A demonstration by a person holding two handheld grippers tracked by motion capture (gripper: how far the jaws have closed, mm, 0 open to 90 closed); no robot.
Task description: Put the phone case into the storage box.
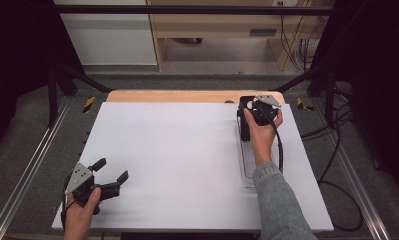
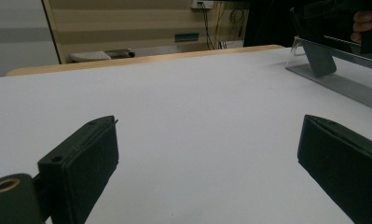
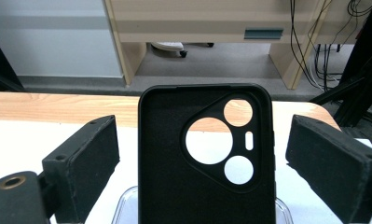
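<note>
White bench (image 1: 187, 160), far-right: a black phone case (image 3: 204, 154) stands upright on a clear stand (image 1: 247, 165), long axis vertical. Right claw (image 3: 202, 158) is spread w/ the case between its jaws, untouched. Left claw (image 1: 112, 172), also spread, hovers near-left, well apart.

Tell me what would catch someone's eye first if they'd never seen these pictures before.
Most striking is the black phone case standing upright between the right gripper's open jaws, its round camera cut-outs showing the table behind. In the high view it sits at the far right of the white table, at the far end of a clear tray. The left gripper rests open at the near left corner, holding nothing.
</note>
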